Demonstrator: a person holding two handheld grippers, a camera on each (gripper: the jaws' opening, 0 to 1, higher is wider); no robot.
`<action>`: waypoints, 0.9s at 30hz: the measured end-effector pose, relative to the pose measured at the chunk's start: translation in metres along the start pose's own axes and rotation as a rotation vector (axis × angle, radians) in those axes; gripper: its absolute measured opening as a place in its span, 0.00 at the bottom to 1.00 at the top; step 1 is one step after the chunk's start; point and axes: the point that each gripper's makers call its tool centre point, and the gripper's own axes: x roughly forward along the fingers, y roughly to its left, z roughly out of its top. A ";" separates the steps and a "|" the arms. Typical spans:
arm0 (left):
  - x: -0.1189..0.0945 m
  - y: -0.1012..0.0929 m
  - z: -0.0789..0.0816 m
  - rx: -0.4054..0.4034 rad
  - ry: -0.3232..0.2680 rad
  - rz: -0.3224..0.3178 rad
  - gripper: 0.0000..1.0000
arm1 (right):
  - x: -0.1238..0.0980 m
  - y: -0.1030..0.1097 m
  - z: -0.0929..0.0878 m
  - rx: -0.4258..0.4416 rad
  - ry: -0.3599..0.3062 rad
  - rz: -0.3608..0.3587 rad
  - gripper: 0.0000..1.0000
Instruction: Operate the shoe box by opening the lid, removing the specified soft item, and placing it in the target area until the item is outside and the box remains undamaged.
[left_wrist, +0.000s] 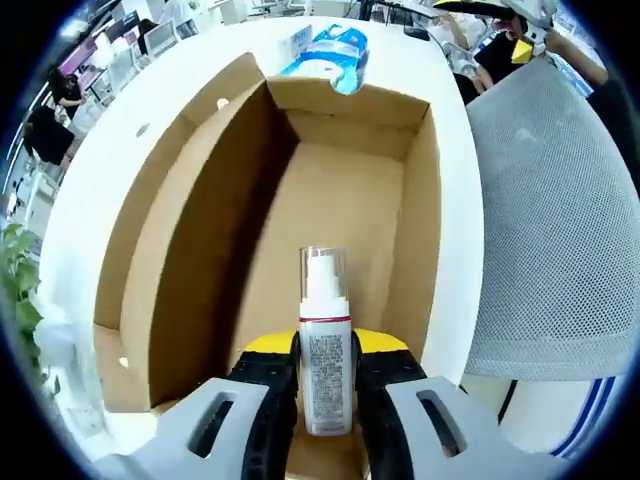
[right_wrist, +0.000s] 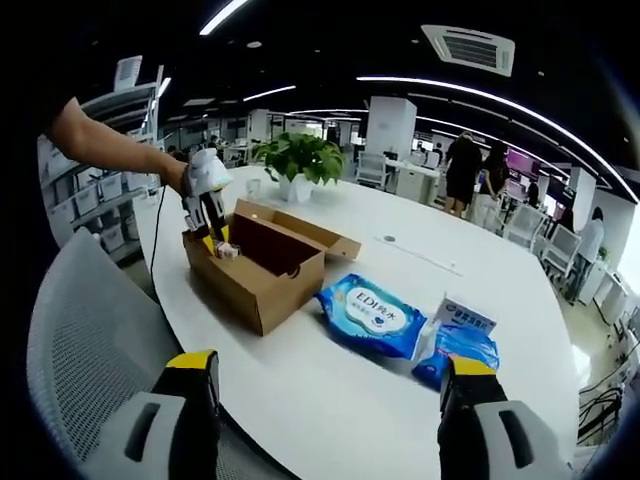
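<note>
The spray bottle (left_wrist: 325, 345) stands upright between the jaws of the left gripper (left_wrist: 326, 385), which are clenched on its body, over the open cardboard shoe box (left_wrist: 180, 290). Ahead of the jaws, beyond the box's far wall, lies a blue wipes pack (left_wrist: 335, 50). The right gripper (right_wrist: 330, 385) hangs with jaws spread wide, nothing between them; ahead of them sit the wipes pack, the box and a potted plant (right_wrist: 298, 160) on the white table (right_wrist: 480, 260).
</note>
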 end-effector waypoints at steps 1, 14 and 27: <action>-0.003 0.000 0.004 0.005 -0.009 0.003 0.19 | 0.001 0.002 0.002 -0.010 -0.009 0.006 0.86; -0.024 -0.018 0.043 0.097 -0.091 0.004 0.19 | 0.014 0.021 0.013 -0.045 -0.025 0.064 0.81; -0.032 -0.044 0.084 0.216 -0.165 -0.021 0.19 | 0.024 0.040 0.027 -0.081 -0.063 0.132 0.73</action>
